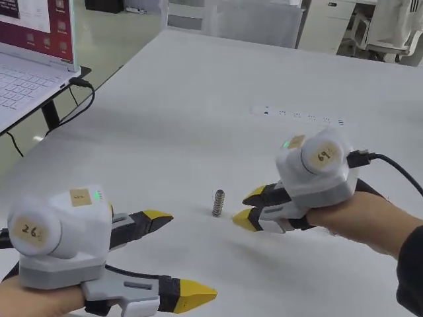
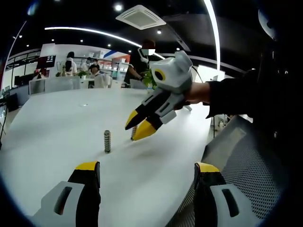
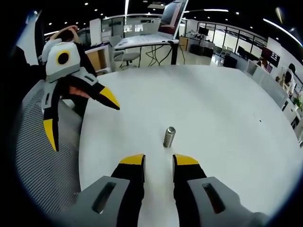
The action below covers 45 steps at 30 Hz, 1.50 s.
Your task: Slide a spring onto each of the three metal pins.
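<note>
A short metal spring stands upright on the white table, between the two grippers. It also shows in the left gripper view as the spring and in the right gripper view as the spring, where a rounded metal top shows at its upper end. My right gripper points at it from the right, a little short of it, jaws only narrowly apart with nothing between them. My left gripper is at the near left, jaws spread wide and empty, well short of the spring.
An open laptop with a black cable sits on a stand beyond the table's left edge. A white power strip lies at the back right. Office chairs stand past the far edge.
</note>
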### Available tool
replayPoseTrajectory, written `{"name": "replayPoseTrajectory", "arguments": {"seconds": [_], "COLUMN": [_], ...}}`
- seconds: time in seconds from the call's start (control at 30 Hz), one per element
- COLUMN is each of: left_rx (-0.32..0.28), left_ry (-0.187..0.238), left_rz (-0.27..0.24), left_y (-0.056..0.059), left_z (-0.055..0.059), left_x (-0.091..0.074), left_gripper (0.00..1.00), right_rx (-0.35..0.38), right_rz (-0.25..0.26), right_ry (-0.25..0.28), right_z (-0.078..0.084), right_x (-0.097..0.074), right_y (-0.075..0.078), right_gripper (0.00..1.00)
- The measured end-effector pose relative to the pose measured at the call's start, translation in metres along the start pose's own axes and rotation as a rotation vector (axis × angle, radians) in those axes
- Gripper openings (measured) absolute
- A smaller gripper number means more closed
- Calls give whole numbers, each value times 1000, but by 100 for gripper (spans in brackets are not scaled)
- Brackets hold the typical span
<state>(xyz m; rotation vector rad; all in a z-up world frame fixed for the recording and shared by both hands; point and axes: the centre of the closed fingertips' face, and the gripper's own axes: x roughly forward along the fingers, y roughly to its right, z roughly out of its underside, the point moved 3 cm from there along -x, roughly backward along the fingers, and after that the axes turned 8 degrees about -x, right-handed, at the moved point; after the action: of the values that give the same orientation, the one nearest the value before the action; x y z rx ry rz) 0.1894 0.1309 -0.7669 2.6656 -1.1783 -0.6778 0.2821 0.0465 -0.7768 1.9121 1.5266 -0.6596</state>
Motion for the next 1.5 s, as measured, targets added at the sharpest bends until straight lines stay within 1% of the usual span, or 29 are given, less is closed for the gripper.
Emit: {"name": "replayPoseTrajectory", "arguments": {"seconds": [0.3, 0.6, 0.8, 0.93, 1.17, 1.33, 1.5], "left_rx": [1, 1, 3, 6, 10, 14, 27], "left_ry": [-3, -3, -5, -8, -12, -15, -31], "left_rz": [1, 4, 5, 8, 8, 4, 3], "left_y": [0, 1, 1, 2, 1, 1, 1], "left_z": [1, 0, 1, 1, 1, 1, 3], "left_x": [0, 0, 0, 1, 1, 1, 2], "left_gripper": [78, 78, 78, 78, 78, 79, 79], "right_rx": [14, 35, 53, 68, 112, 142, 172], "right_rz": [5, 26, 43, 60, 105, 128, 154], "right_ry": [17, 36, 44, 50, 69, 80, 82], "right_z": [6, 13, 20, 26, 37, 44, 55], "right_x": [-9, -25, -36, -44, -61, -71, -80], "right_y": [-11, -15, -20, -21, -16, -16, -16], "right_gripper": [22, 22, 23, 24, 24, 25, 25]}}
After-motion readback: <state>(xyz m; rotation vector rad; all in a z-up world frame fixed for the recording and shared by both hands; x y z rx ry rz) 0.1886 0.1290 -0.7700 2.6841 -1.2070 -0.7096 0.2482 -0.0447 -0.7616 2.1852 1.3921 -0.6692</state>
